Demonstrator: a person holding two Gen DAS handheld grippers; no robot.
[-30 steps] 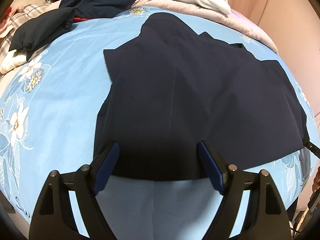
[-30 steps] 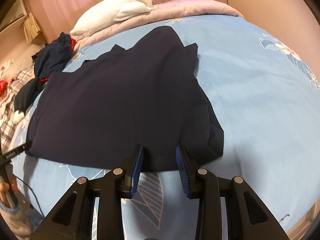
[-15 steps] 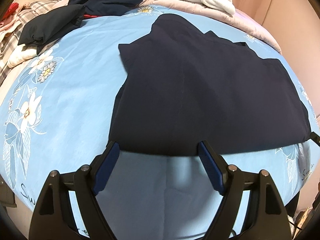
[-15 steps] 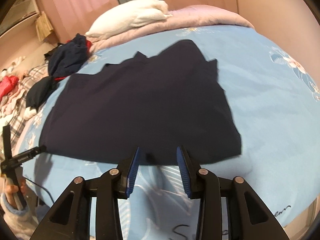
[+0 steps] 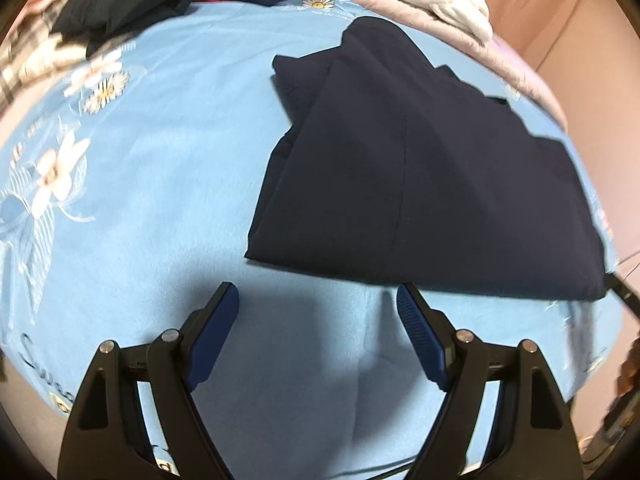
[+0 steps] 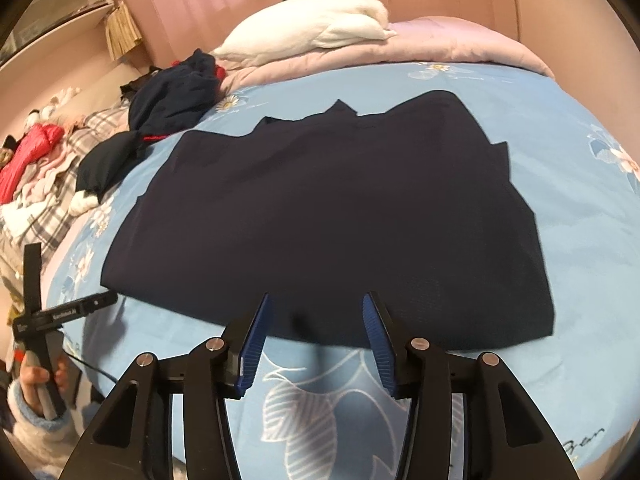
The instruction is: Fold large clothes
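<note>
Navy garment [image 6: 332, 224] lies flat, smooth, roughly rectangular on blue floral sheet [image 5: 140, 200]. Left gripper [image 5: 318, 300] and right gripper [image 6: 314, 310] spread, empty.

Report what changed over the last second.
Both open grippers backed off: the left gripper now sits clear of the navy garment's near hem, and the right gripper widened slightly at that hem. Garment stayed flat on the blue bedsheet.

Both wrist views near, looking down across bed's foot edge, sharing the dark garment [image 5: 420, 184], pillow [image 6: 312, 28] beyond.
</note>
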